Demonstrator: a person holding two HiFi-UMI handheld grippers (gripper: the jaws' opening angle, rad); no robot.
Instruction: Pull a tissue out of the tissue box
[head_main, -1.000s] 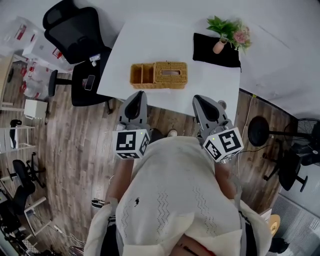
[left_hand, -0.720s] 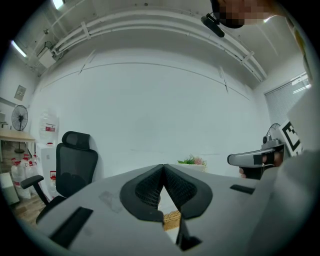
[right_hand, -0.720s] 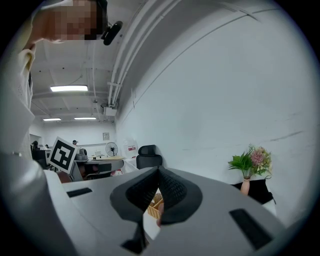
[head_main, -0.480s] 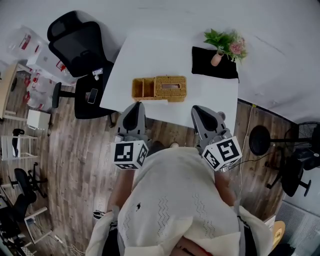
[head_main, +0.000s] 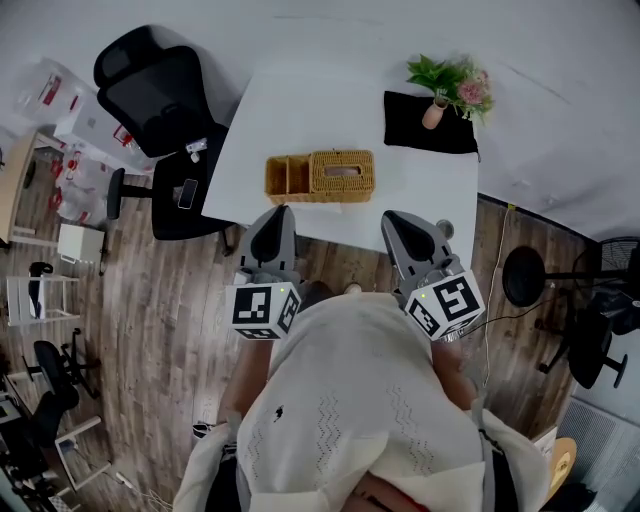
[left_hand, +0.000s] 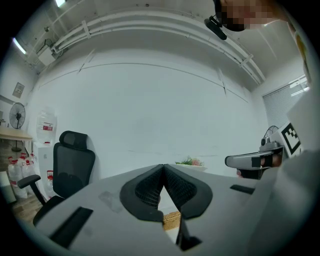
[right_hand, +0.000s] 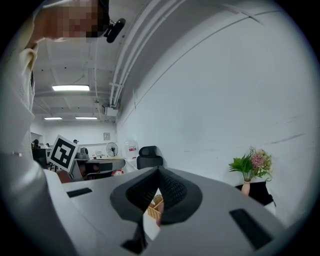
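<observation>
A woven wicker tissue box (head_main: 341, 171) lies on the white table (head_main: 300, 110), with an open wicker compartment (head_main: 285, 177) joined to its left end. No tissue shows in its top slot. My left gripper (head_main: 275, 213) hovers just short of the table's near edge, its jaws shut and empty. My right gripper (head_main: 397, 221) is level with it on the right, also shut and empty. In the left gripper view the shut gripper (left_hand: 163, 168) has a bit of wicker (left_hand: 172, 218) below its tips. The right gripper view shows the same past its gripper (right_hand: 158, 172): the wicker box (right_hand: 154, 205).
A black cloth (head_main: 440, 131) with a small vase of flowers (head_main: 447, 85) sits at the table's far right. A black office chair (head_main: 165, 95) stands left of the table, with a second seat (head_main: 178, 182) beside it. A fan stand (head_main: 521, 278) is on the floor at right.
</observation>
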